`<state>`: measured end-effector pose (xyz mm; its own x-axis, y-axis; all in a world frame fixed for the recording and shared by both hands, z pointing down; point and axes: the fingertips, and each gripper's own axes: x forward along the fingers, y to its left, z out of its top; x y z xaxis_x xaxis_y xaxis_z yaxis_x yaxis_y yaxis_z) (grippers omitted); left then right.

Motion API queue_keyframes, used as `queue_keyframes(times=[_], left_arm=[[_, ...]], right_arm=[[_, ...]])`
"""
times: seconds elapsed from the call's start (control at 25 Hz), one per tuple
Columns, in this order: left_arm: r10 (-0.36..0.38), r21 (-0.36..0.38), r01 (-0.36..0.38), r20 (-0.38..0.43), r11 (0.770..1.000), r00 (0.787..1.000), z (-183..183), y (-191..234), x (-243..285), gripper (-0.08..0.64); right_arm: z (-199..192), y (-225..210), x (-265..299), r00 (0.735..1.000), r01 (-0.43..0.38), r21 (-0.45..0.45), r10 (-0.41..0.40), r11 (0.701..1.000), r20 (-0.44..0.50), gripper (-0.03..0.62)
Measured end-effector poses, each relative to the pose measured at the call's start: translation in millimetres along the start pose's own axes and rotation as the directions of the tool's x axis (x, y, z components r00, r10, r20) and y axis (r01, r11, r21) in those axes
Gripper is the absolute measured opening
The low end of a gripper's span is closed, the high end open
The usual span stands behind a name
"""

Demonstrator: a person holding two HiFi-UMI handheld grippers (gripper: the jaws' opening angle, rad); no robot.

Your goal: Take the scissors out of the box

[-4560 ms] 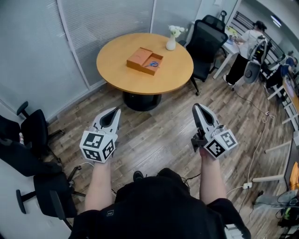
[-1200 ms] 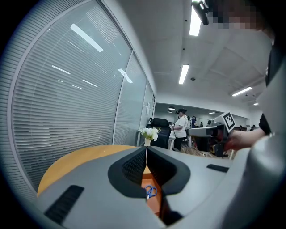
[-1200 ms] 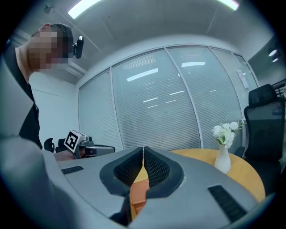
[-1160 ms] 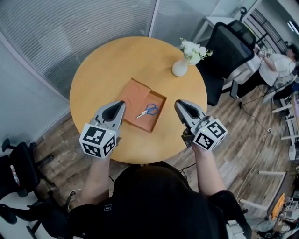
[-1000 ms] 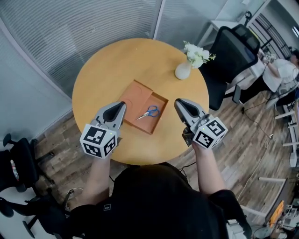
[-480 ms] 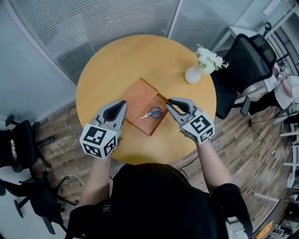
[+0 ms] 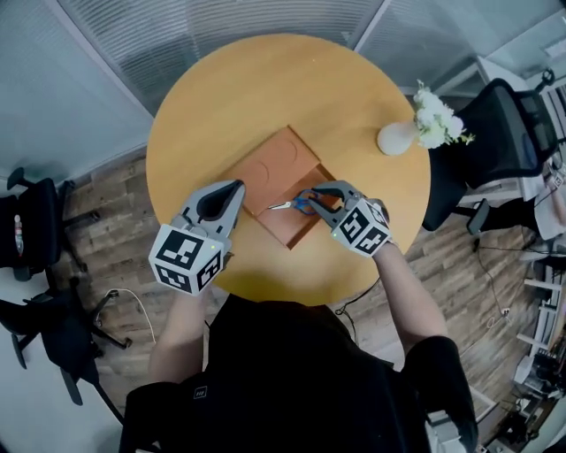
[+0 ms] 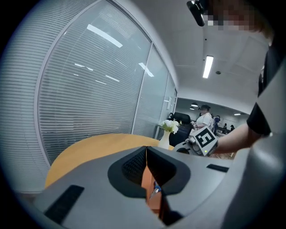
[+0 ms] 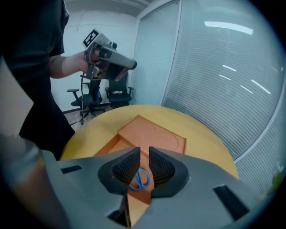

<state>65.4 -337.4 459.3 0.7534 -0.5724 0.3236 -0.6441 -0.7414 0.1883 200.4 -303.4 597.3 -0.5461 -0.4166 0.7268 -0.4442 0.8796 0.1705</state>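
An orange box (image 7: 299,228) lies open on the round wooden table (image 7: 265,84), its lid (image 7: 279,166) flat beside it. Blue-handled scissors (image 7: 294,203) rest inside the box, also in the right gripper view as scissors (image 9: 142,179). My right gripper (image 7: 321,195) hangs tilted down just over the scissors' handles, its jaws shut to a narrow slit with nothing between them (image 9: 144,154). My left gripper (image 7: 235,188) hovers at the box's left edge, jaws shut and empty (image 8: 146,150). The box (image 8: 148,180) shows only as an orange sliver there.
A white vase (image 7: 396,138) with white flowers (image 7: 438,115) stands on the table's right side. Black office chairs sit to the left (image 7: 26,226) and right (image 7: 522,133) of the table. A blinds-covered glass wall (image 7: 221,18) runs behind it.
My right gripper has dropped and swung left, from beside the box to right over the scissors. The left gripper sank a little. The view has come closer over the table.
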Motion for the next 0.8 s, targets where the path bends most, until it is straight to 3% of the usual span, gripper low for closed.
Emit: queue_keyframes(times=[0.08,0.2,0.32,0.52,0.8], left_arm=[[0.007,-0.012,-0.007,-0.008,1.000,1.000,-5.4,2.7,2.4,0.015],[0.015,-0.028,-0.016,-0.019,0.999,1.000,-13.1,6.4,4.1,0.015],[0.025,-0.043,-0.026,-0.030,0.999,0.999,-20.6,9.4,2.0,0.015],[0.042,-0.058,-0.044,-0.040,0.997,0.998,-30.0,16.2,-2.3,0.015],[0.063,-0.074,-0.066,-0.047,0.995,0.997,-38.6,22.0,-12.5,0.015]], right_arm=[[-11.7,4.0,12.7,0.998,-0.053,-0.022,0.052,0.998,-0.036,0.049],[-30.7,7.2,29.5,0.989,-0.109,-0.052,0.103,0.993,-0.109,0.121],[-49.3,11.8,44.3,0.970,-0.163,-0.089,0.143,0.983,-0.197,0.135],[-78.0,22.9,65.0,0.916,-0.268,-0.118,0.215,0.956,-0.340,0.166],[-109.2,23.5,85.6,0.838,-0.327,-0.170,0.202,0.930,-0.507,0.164]])
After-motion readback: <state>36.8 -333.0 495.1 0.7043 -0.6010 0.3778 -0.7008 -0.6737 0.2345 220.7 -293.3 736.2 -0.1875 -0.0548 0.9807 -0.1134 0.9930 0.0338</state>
